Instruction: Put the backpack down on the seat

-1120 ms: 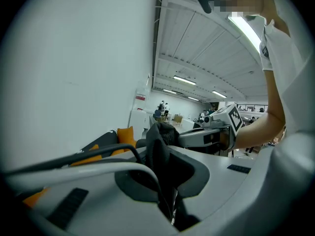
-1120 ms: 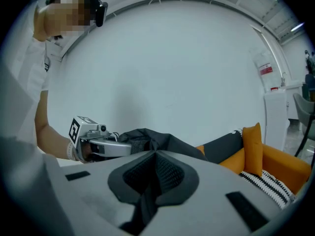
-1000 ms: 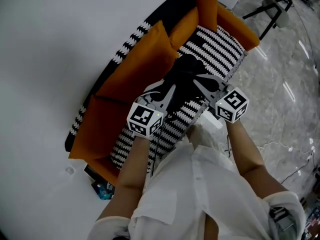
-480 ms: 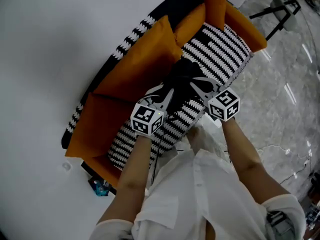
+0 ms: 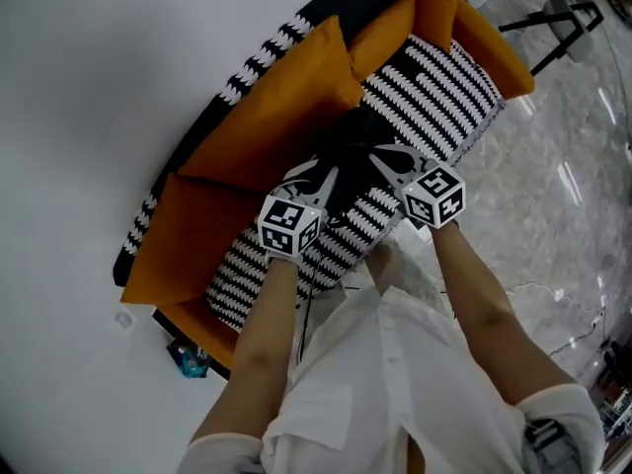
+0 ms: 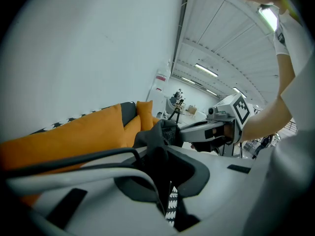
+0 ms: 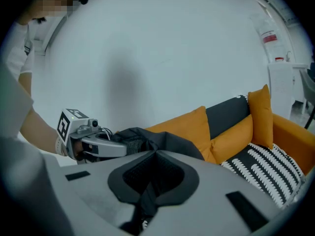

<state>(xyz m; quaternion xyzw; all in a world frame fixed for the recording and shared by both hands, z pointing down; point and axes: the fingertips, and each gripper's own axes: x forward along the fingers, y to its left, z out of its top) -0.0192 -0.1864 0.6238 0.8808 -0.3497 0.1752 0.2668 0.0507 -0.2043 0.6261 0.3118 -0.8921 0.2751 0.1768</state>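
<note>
As we look down in the head view, the backpack (image 5: 354, 151) is over the striped seat (image 5: 439, 82). In the left gripper view our left gripper (image 6: 158, 154) clamps its dark fabric; in the right gripper view our right gripper (image 7: 155, 156) pinches it too.

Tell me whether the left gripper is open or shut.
Shut. In its own view, the left gripper has its jaws pressed together, with a fold of the black backpack pinched between them.
</note>
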